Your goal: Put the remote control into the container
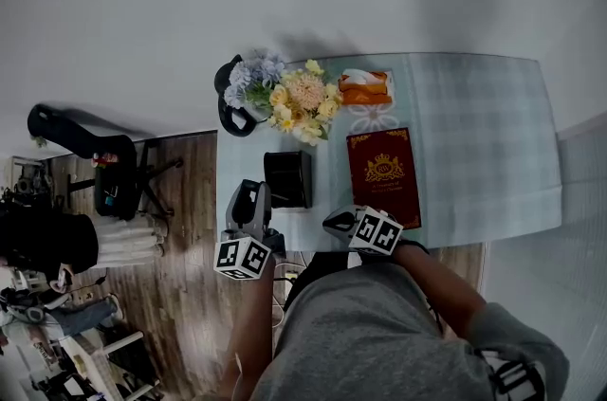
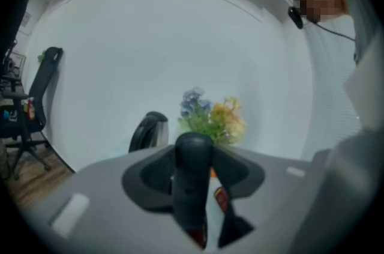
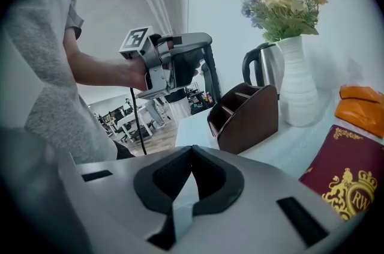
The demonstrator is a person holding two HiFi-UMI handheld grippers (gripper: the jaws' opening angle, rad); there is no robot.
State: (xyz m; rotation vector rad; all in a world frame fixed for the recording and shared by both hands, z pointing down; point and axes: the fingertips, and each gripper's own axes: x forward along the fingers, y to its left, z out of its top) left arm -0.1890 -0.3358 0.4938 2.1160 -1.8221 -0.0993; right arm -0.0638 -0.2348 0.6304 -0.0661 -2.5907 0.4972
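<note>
Transport, by the look of things: midway through the carry, with delivery not yet made. Clamped in the left gripper [image 1: 250, 200], jaws standing part-way apart and pressed on its sides: the dark remote control [image 2: 192, 178], upright in the lower middle of the left gripper view, with flowers [image 2: 211, 114] and kettle [image 2: 147, 131] behind it. Placed, in the head view, at lower centre-left, just left of the dark brown container [image 1: 287, 178] and not yet over its open top. Needs next, probably, a shift rightward in the head view until above one compartment, then a tilt to point one end down, a lowering between the dividers, and only then a release. Worth watching for a snag on a divider, or a knock that slides the container on the pale cloth [image 1: 474, 134]. Nothing in the right gripper [image 3: 191, 154]: jaws fully together, idle at the table's near edge, lower centre of the head view, just beside the red book [image 1: 384, 173].
</note>
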